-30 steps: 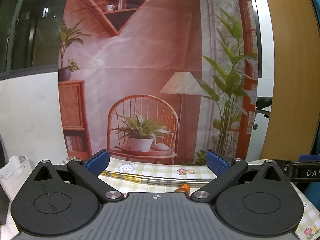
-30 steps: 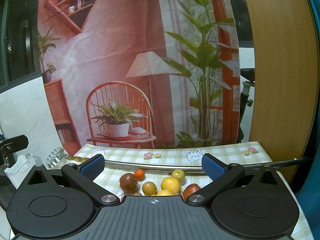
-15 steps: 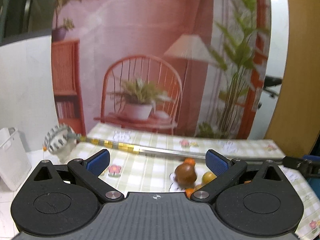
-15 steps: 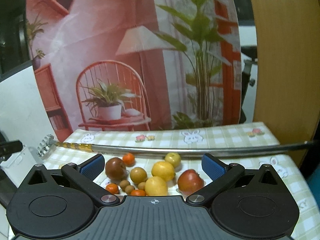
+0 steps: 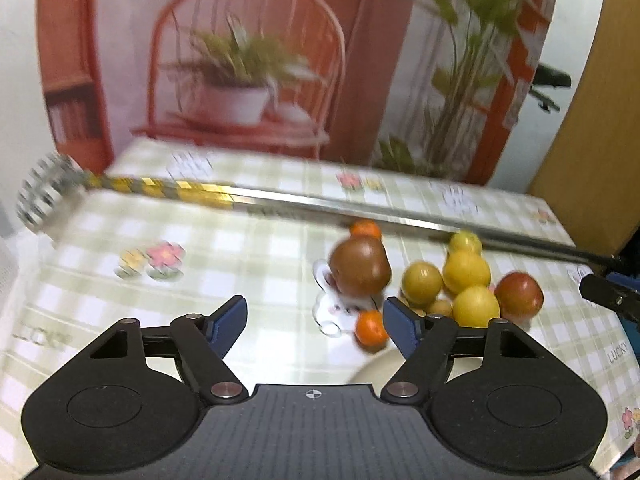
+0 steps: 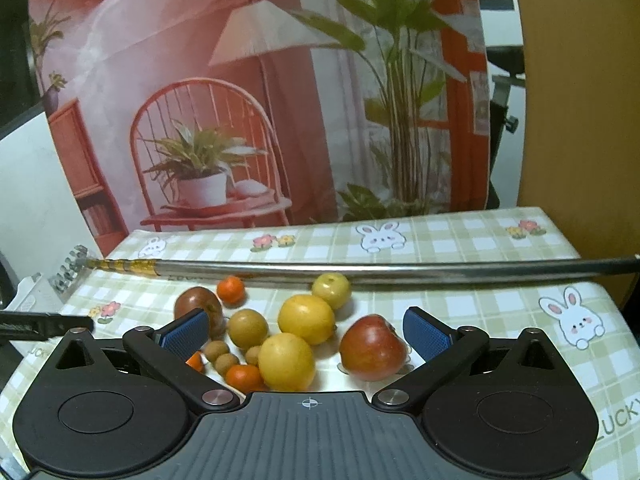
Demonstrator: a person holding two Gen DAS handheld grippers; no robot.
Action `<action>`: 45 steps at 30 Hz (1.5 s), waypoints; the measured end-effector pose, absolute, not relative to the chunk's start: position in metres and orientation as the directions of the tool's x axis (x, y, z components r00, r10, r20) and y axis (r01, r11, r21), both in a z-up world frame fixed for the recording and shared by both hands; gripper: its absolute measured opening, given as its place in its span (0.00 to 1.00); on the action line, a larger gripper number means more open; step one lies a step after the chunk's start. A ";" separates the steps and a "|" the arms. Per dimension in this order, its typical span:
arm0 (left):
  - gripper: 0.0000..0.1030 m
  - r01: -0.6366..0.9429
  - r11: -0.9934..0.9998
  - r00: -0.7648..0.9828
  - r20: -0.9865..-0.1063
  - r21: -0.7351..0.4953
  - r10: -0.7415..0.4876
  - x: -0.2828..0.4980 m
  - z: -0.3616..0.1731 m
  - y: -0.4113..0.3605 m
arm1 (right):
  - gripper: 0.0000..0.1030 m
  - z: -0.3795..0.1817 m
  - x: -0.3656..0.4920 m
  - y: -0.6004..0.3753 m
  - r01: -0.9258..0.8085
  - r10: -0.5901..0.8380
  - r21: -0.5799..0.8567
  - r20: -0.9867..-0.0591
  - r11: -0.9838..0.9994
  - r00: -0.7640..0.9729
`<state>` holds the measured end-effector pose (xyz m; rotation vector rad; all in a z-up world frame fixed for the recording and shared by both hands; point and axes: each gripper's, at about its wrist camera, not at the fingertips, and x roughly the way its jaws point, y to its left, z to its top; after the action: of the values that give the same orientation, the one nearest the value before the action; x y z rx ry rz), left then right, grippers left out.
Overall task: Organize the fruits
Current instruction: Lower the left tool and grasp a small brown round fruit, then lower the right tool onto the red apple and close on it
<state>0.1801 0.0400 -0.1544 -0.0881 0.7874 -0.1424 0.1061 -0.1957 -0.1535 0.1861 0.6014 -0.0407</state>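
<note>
Several fruits lie in a loose pile on the checked tablecloth: a red apple, two yellow lemons, a dark brown-red fruit, small oranges and a few tiny brown fruits. My right gripper stands open just above the pile, with nothing between its fingers. In the blurred left wrist view the same pile sits to the right, led by the dark fruit and a small orange. My left gripper is open and empty. A pale plate rim shows near it.
A long metal rod with a yellow-banded end and a toothed head lies across the table behind the fruit. A printed backdrop hangs behind the table, and a wooden panel stands at the right.
Both grippers have tipped down and come closer to the table, so the fruit pile fills more of each view. The fruit has not moved. Both stay open.
</note>
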 end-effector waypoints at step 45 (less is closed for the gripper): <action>0.25 0.196 0.903 0.437 -0.791 -0.382 -0.429 0.287 -0.252 -0.011 | 0.96 -0.204 0.162 -0.233 0.168 0.019 0.222 -0.656 0.961 0.754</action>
<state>0.2872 -0.0110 -0.2525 -0.2477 1.0510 -0.3934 0.1624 -0.2330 -0.2040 0.2762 0.7136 -0.0822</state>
